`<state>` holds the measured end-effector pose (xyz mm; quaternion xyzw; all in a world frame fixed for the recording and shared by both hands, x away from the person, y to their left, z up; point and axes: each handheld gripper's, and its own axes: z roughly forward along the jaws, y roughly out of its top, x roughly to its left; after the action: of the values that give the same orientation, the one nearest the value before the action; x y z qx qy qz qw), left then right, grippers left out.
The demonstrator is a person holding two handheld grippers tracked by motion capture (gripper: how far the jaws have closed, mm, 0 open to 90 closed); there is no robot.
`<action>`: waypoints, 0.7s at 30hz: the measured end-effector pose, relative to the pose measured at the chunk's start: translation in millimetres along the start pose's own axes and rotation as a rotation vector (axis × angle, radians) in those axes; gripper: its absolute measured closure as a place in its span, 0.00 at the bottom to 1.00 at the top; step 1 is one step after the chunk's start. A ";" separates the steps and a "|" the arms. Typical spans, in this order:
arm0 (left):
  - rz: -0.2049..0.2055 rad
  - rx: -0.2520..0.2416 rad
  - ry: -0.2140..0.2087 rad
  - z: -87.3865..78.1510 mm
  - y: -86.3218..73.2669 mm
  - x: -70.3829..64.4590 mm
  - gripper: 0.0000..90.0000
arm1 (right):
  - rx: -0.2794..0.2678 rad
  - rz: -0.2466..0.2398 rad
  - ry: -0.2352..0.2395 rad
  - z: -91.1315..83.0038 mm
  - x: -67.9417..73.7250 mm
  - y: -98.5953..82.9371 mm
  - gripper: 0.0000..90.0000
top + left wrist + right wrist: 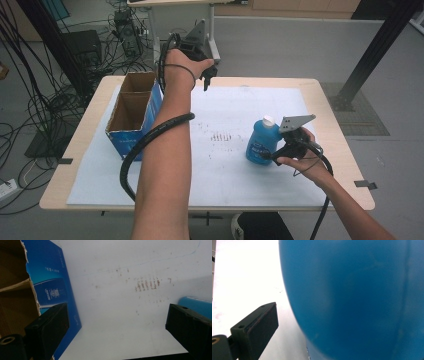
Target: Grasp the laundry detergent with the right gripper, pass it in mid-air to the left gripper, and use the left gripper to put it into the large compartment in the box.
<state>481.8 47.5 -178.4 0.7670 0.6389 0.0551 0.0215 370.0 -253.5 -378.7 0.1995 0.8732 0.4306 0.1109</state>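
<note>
With the right gripper (pixel 270 154) spread wide around the bottle (pixel 262 141), which stands right of centre on the table (pixel 90 131), an off-centre squeeze could tip it, while the left gripper (pixel 209 76) hangs spread and empty at the far edge near the box (pixel 134 112).

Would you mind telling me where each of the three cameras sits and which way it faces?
High view: above the person's side, looking forward and down on the table; both forearms, the left gripper and right gripper show.
Left gripper view: on the left gripper, looking down between its open jaws at the white sheet and cardboard box.
Right gripper view: on the right gripper, close against the blue bottle; one jaw shows.
Shared: the bottle appears in all three.
</note>
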 end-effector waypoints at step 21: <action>0.000 -0.001 0.001 -0.5 -0.2 0.3 0.06 | -0.003 0.000 0.000 2.2 2.0 -0.2 0.03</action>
<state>481.6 47.9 -177.9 0.7670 0.6389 0.0560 0.0217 369.0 -251.1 -380.2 0.1994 0.8725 0.4319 0.1111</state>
